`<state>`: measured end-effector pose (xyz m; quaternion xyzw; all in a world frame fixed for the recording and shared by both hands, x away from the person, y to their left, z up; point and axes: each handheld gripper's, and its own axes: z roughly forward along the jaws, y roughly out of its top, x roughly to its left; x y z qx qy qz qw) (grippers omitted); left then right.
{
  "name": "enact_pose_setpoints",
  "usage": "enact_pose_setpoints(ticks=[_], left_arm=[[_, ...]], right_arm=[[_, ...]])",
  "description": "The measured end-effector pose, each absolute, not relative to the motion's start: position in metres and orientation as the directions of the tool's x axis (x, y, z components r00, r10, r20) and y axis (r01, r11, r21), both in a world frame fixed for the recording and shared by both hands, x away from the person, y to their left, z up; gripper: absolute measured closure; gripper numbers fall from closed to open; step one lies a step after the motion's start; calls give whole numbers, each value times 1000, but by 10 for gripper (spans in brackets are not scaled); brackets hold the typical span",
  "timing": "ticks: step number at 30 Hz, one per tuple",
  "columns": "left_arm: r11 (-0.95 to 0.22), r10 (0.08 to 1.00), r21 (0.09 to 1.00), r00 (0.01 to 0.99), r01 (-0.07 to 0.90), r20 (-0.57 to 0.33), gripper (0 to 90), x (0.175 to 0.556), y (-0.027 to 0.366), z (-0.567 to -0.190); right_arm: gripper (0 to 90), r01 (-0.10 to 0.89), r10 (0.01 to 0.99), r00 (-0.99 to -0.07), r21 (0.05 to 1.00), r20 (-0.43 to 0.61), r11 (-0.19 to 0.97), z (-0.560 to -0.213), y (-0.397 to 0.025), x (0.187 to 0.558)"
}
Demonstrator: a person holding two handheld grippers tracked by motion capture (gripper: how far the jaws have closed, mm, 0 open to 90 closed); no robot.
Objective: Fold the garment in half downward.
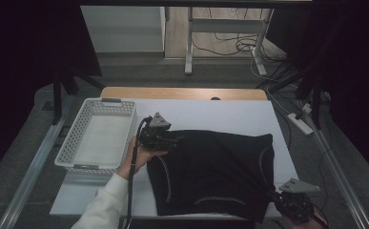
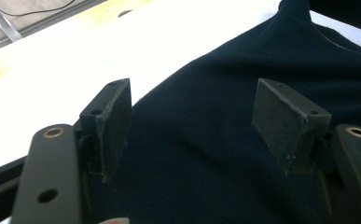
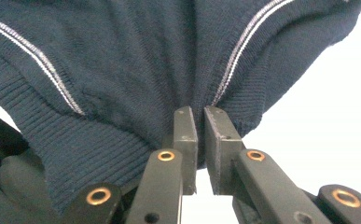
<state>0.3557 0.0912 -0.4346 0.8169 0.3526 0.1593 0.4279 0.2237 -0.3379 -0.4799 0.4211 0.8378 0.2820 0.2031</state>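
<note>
A dark sweater [image 1: 215, 169] lies spread over the right half of the white table [image 1: 230, 114], its ribbed hem along the near edge and its long axis running roughly from that edge toward the far one. At the near right corner, the right gripper [image 3: 200, 135] has its jaws pressed together on the hem, pinching a fold of ribbed knit beside a pale stripe. The left gripper [image 2: 192, 126] hovers at the sweater's far left corner with jaws spread wide, cloth directly below and ahead of them (no contact can be made out). A white basket [image 1: 98, 136] stands at the table's left edge, just beside that hand. The left gripper looks nearer the uncaught corner, so the next grab likely falls to it: down and forward onto the cloth.
</note>
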Motion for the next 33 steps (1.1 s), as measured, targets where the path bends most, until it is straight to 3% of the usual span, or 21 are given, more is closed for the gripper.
enact_pose_setpoints(ticks=[3,4,5,10,15,23,25,26,27,28,33], left_arm=[[-386,712,811,701,439,-41,293,356,91,-435],[-388,711,811,702,438,-39,293,356,91,-435],[-388,711,811,702,438,-39,293,356,91,-435],[-388,711,810,702,439,-40,293,356,90,-435],[-391,709,810,704,438,-38,293,355,90,-435],[-390,710,809,703,439,-40,293,355,90,-435],[-391,709,809,704,438,-38,292,355,89,-435],[-391,709,809,704,438,-38,292,355,89,-435],[-391,709,809,704,438,-38,292,355,89,-435],[-391,709,809,704,438,-38,292,354,89,-435],[-391,710,809,704,439,-39,292,355,90,-435]], right_arm=[[766,588,824,-555,646,-114,486,-481,-337,226],[634,581,832,-543,664,-116,471,-479,-336,229],[598,568,831,-543,676,-121,469,-476,-335,229],[504,500,784,-610,713,-113,492,-466,-317,229],[472,474,716,-692,691,-91,546,-475,-294,234],[465,477,628,-778,637,-15,606,-493,-271,233],[503,485,619,-785,609,-13,628,-501,-268,235],[596,475,608,-793,598,-25,645,-505,-267,236],[596,475,608,-793,598,-25,645,-505,-267,236],[701,472,615,-787,590,-53,655,-504,-266,237],[770,465,602,-796,581,-56,669,-500,-265,231]])
